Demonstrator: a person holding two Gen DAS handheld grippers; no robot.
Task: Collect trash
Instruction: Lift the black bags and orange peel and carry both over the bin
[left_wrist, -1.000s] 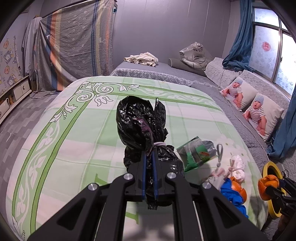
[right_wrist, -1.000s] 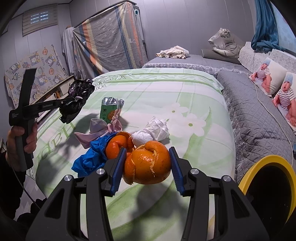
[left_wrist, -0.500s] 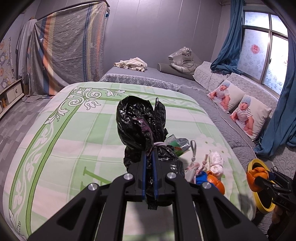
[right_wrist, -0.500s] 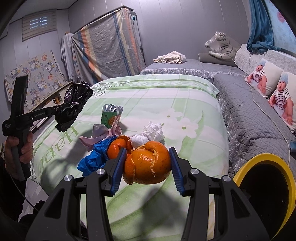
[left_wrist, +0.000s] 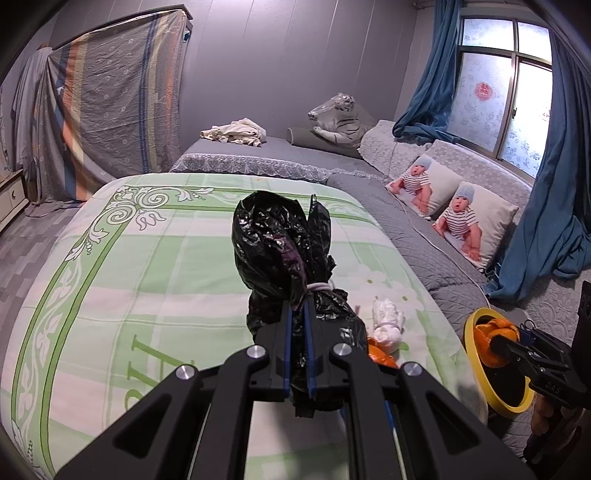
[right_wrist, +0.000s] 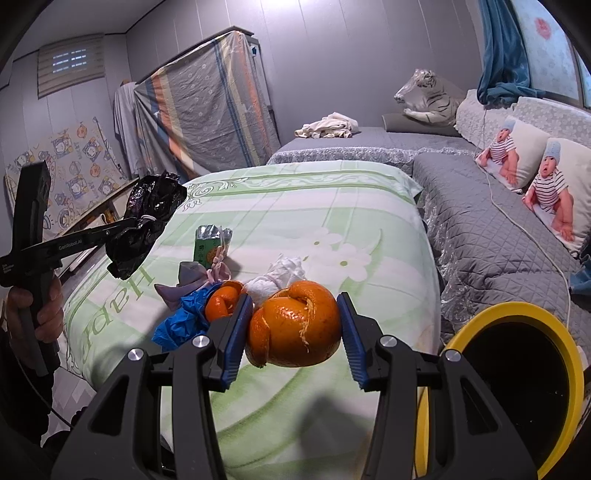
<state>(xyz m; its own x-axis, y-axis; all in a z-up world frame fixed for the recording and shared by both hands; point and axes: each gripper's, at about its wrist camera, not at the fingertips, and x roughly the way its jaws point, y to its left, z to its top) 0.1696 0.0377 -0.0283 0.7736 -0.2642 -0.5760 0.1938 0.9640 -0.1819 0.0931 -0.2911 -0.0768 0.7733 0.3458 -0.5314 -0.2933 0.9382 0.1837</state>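
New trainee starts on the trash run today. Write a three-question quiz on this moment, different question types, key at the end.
1. True or false: the left gripper is shut on the tied black bag.
2. Multiple choice: what does the right gripper hold? A) a blue glove B) an orange peel C) a white tissue wad
3. Fill in: in the right wrist view, the yellow-rimmed bin sits to the ____ of the held peel.

Key:
1. True; its blue pads pinch the bag just below the white tie.
2. B, the orange peel, clamped between both blue pads. The blue glove and white tissue wad lie on the green bedspread.
3. Right, lower right beside the bed.
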